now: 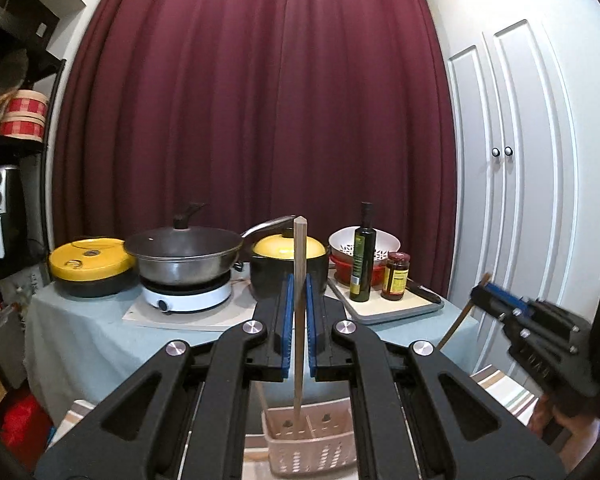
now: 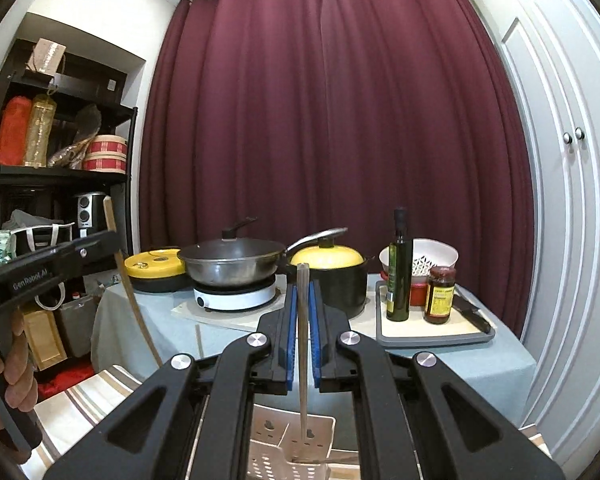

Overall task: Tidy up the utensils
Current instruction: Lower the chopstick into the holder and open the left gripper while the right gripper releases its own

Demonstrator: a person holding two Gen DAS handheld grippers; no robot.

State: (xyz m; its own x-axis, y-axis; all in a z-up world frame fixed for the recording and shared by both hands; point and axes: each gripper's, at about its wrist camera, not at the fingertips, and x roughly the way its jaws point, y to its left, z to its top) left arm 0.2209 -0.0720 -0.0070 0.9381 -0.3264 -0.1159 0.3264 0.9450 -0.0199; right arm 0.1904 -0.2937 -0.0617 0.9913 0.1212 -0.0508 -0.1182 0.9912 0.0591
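Both grippers hang above the caddy, fingers pointing toward the table beyond it. The left gripper is clenched on a wooden chopstick, held upright, its lower tip down inside the caddy's left compartment. The right gripper grips a metal chopstick, also upright, its tip in the caddy's right compartment. The caddy is pale, perforated plastic with a middle divider. Its front is cut off by the grippers, and something lying beside it, perhaps another utensil, is too hidden to identify.
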